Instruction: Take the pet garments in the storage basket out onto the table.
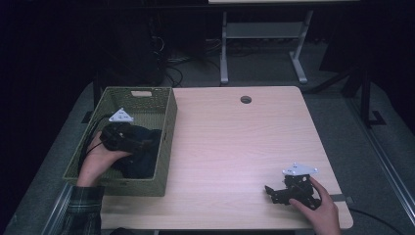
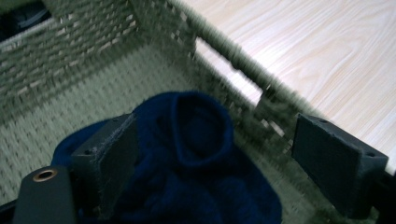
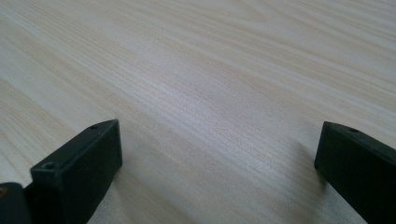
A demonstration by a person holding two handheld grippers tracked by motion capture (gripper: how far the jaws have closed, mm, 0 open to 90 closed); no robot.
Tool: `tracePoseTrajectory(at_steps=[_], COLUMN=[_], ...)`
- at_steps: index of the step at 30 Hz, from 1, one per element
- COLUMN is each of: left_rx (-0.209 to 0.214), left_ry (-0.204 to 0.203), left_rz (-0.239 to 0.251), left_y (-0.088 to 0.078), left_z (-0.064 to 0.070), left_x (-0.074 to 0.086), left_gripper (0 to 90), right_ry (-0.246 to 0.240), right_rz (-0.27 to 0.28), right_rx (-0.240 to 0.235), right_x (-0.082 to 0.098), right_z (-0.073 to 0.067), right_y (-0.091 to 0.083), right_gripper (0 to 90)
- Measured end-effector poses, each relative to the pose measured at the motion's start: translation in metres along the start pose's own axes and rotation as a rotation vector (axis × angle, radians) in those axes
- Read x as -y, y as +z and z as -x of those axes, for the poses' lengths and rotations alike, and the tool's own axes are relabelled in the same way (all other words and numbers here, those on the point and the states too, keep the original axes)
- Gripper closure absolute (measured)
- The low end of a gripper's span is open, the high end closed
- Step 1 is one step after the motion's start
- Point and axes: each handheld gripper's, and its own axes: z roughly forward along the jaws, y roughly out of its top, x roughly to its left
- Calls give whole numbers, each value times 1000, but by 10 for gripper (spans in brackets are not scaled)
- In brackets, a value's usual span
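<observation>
Here the person's left gripper (image 2: pixel 212 154) is down inside the olive-green woven rectangular basket (image 1: pixel 166 129) at the left of the pale wood-grain table (image 1: pixel 235 147), and its jaws stand wide, one on each side of the dark navy knitted cloth bundle (image 2: pixel 196 154) that lies on the basket floor toward the near end. The bundle sits directly ahead of and between those jaws, so the move I would expect, a grab, turns on very little: closing where the gripper is. The cloth is a soft heap with no clear long axis; a rolled cuff or collar opening faces up between the jaws. The left hand is plainly the nearer one. The right gripper (image 1: pixel 274 192) rests well apart, on bare table near the front right corner, jaws also spread wide with nothing between them. The high view gives the layout, the basket's long side running away from the person, but the cloth there is only a dark mass under the hand. The left gripper view shows its blue colour, its folds, and the basket wall just beyond the farther jaw.
</observation>
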Motion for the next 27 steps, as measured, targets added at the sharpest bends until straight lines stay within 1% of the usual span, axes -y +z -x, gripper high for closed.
tracePoseTrajectory(at_steps=[2, 3, 4, 8, 11, 12, 13, 17, 18, 20, 21, 22, 24, 27], left_rx=[5, 5, 7, 10, 12, 12, 14, 30, 30, 25, 25, 29, 40, 56], left_ry=[-6, -6, -17, -19, -33, -33, -41, -45, -42, -53, -53, -56, -64, -63], left_rz=[-17, -17, -27, -74, -96, -96, -118, -170, -185, -204, -204, -215, -216, -213], left_y=[2, 2, 4, 8, 10, 10, 13, 22, 23, 28, 28, 30, 31, 31], left_z=[-2, -2, -3, -6, -9, -9, -11, -12, -13, -14, -14, -15, -15, -14], left_x=[3, 3, 6, 12, 16, 16, 19, 24, 25, 28, 28, 30, 31, 31], left_gripper=[160, 165, 165, 202, 213, 220, 223, 225, 225, 225, 224, 224, 217, 203], right_ry=[0, 0, 0, -1, -3, -4, -2, -3, -4, -3, -3, -3, -3, -4], right_rz=[0, 0, 0, 0, -1, -1, -1, -2, -1, -2, -2, -1, -2, -1], right_rx=[0, 0, 0, 0, 0, 0, 0, -1, 0, -1, -1, -1, -1, -1], right_x=[0, 0, 0, 0, 0, 0, 0, 0, 0, 0, 0, 0, 0, 0], right_z=[0, 0, 0, 0, 0, 0, 0, 0, 0, 0, 0, 0, 0, 0], right_y=[0, 0, 0, 0, 0, 0, 0, 0, 0, 0, 0, 0, 0, 0], right_gripper=[5, 5, 5, 5, 5, 5, 5, 5, 5, 5, 5, 5, 5, 5])
